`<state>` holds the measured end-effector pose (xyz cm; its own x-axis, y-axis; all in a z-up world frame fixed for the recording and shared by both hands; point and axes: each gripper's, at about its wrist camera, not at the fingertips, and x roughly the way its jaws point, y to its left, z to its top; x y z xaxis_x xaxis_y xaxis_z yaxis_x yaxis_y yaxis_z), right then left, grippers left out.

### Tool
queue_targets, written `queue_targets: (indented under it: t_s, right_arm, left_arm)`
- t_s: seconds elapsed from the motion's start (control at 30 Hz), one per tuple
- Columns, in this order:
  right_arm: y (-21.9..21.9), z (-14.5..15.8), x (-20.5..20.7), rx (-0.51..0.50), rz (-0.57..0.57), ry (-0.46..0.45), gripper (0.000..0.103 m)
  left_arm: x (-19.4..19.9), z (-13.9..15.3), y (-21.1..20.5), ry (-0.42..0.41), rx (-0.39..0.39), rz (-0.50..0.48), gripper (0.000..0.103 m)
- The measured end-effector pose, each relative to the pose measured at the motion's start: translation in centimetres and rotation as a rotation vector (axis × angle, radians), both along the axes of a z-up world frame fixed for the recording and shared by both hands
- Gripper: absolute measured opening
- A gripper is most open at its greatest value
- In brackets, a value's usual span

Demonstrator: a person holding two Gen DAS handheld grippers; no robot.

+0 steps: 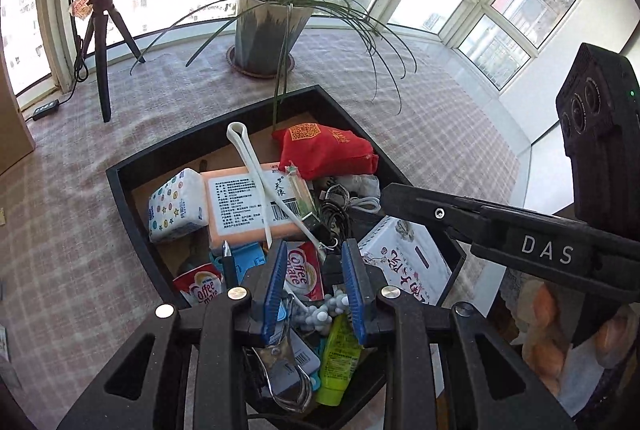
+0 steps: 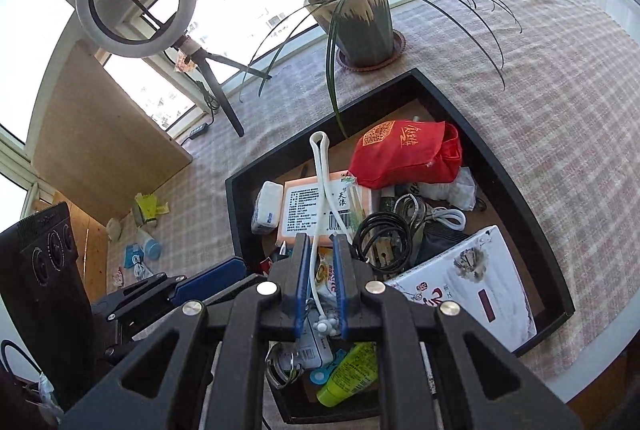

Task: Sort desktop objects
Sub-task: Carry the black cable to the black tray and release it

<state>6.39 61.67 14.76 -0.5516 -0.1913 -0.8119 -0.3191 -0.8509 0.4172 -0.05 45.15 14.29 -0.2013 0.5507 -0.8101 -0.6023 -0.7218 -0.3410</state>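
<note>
A black tray (image 2: 516,190) on the checked tablecloth (image 1: 80,190) holds the gathered desk clutter, seemingly collected for sorting. The right gripper (image 2: 322,270) hovers above it, jaws narrowly apart around a white strap (image 2: 320,190) without visibly pinching it. The left gripper (image 1: 316,282) hangs partly open beside it, holding nothing.

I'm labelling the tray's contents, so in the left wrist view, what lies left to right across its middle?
Star-patterned tissue pack → orange pack → tangled black cable → white cable.

Tray's (image 1: 132,166) near corner hidden behind claws.
</note>
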Motion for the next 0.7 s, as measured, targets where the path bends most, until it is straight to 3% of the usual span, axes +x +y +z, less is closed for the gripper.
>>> queue_targets:
  t_s: [0.27, 0.7]
  right_arm:
    - [-6.0, -0.5, -3.8, 0.007, 0.129, -0.012, 0.016]
    - [-19.9, -2.1, -11.1, 0.014, 0.398, -0.038, 0.019]
  left_arm:
    - [-2.5, -1.4, -7.8, -0.029, -0.031, 0.158, 0.026]
    - [-6.1, -4.3, -25.3, -0.089, -0.086, 0.508, 0.026]
